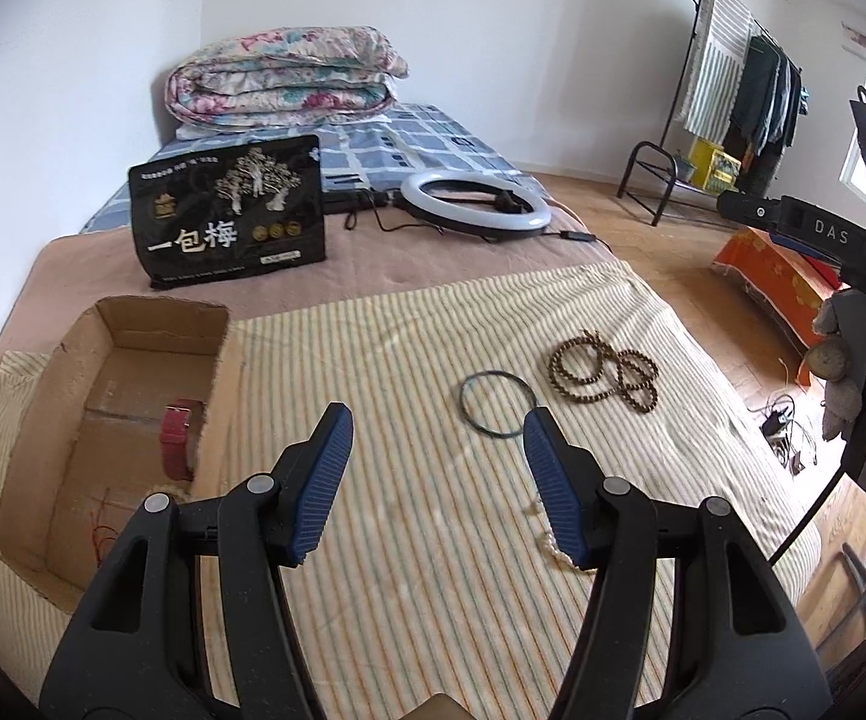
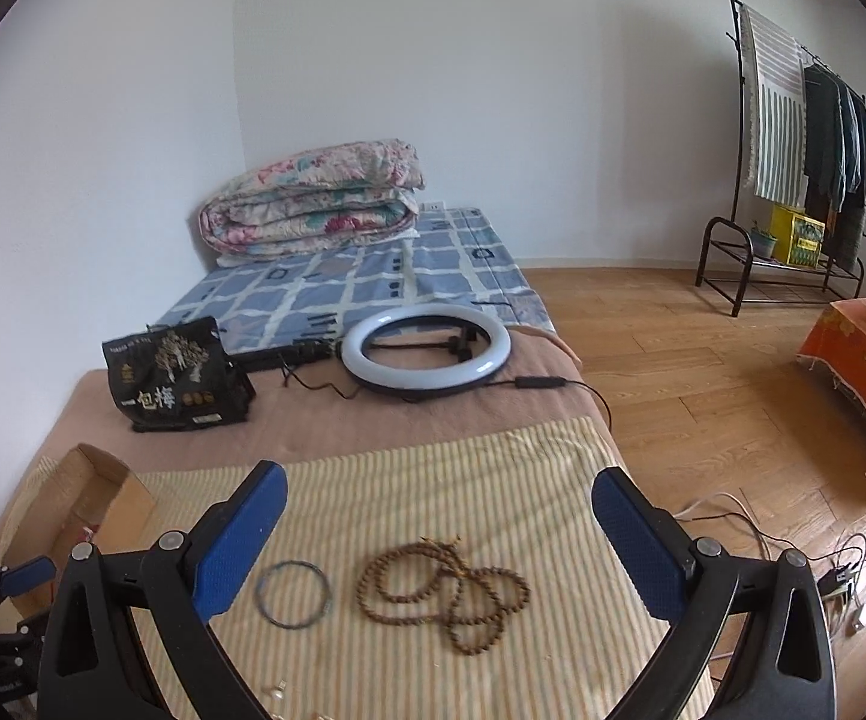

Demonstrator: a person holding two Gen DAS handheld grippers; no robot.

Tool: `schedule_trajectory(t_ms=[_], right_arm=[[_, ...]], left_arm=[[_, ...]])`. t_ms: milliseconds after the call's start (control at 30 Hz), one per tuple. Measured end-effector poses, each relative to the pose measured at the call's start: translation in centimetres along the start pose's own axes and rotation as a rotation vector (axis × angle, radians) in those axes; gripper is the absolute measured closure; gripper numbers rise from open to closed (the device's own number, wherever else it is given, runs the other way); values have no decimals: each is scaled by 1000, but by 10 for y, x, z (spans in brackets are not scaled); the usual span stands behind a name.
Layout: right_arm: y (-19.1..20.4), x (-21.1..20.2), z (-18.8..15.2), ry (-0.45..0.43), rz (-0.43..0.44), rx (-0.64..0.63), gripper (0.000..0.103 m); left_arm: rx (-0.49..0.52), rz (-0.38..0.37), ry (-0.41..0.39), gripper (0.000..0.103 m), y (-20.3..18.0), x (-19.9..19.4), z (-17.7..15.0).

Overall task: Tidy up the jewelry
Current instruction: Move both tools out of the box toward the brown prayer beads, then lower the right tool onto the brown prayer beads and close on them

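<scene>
Striped cloth [image 1: 409, 324] covers the bed. On it lie a bangle [image 1: 496, 403] and, just right of it, brown beads [image 1: 604, 372]; left of it, a box [image 1: 103, 420] holds a red strap [image 1: 176, 441]. Both grippers, left [image 1: 436, 429] and right [image 2: 439, 489], hover with fingers wide, holding nothing.

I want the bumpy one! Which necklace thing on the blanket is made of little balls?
The brown bead string, coiled in loops. The thin bangle left of it is one smooth dark ring with no beads.

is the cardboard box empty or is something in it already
Not empty: the open cardboard box holds a red watch strap on its floor; the left wrist view shows it.
</scene>
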State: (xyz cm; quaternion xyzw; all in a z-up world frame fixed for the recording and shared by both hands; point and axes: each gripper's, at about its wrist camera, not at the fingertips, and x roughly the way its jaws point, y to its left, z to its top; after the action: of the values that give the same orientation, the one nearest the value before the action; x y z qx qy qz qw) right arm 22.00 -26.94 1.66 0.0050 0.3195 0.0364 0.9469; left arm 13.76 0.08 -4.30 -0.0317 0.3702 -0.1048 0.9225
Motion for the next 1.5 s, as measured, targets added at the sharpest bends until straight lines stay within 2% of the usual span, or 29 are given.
schedule_trajectory(t_ms=[133,233,467,500,567,700,833,933,1167,1267,1500], right_arm=[[-11,11,-10,53,16,-23,0],[-14,18,-19,89,29,-58,0],[-27,40,-46,170,78,-123,0],[-30,43,-51,181,81,-125,0],[-38,51,-60,204,89,-114,0],[-51,66,-79,250,98,-109,0],[-62,78,-96,291,107,-101,0],[-70,89,-107,323,135,-59,0],[-63,110,-120,355,172,-35,0],[-53,118,-124,363,181,-53,0],[-45,134,-127,376,165,-43,0]], left_arm=[[33,-26,36,42,-15,11,-10],[57,-46,61,50,-25,20,-17],[100,-96,120,51,-44,38,-30],[106,-101,122,51,-45,40,-31],[111,-112,133,58,-48,45,-33],[90,-137,168,59,-51,58,-37],[103,-149,166,59,-58,67,-41],[91,-168,175,65,-61,72,-44],[153,-155,177,66,-70,83,-51],[146,-157,210,71,-68,94,-55],[136,-171,236,71,-64,109,-60]])
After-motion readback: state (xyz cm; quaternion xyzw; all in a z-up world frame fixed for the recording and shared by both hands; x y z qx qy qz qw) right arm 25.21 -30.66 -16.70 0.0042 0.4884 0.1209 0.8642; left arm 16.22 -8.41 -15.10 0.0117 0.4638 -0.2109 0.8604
